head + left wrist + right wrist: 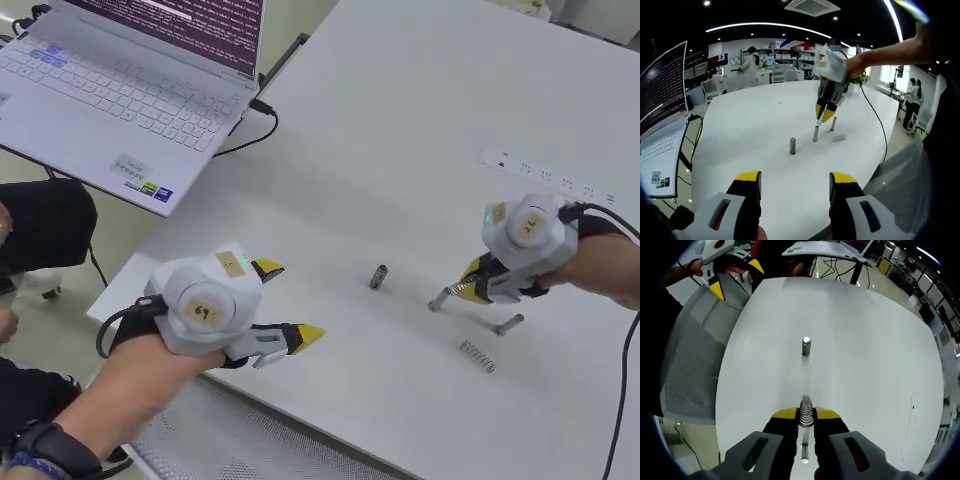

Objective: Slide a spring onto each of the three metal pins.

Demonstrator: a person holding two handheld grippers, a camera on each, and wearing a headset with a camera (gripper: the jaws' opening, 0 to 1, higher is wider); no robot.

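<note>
Currently clamped on a spring [806, 409]: right hand-held gripper [806, 414], at the top of a pin [438, 299]. Wide open, empty: left hand-held gripper [796, 181]. Elsewhere on the bench [400, 150]: sleeved pin [378, 277], bare pin [508, 324], loose spring [477, 355].

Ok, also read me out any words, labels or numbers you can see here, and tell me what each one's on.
"W": seems to start a wall sign; the rest is unreadable.
Laptop screen: lines of text, too small to read.
Laptop stickers: too small to read.
Left disc label, on the left gripper: marks too blurred to read.
Right disc label, on the right gripper: too blurred to read.
</note>
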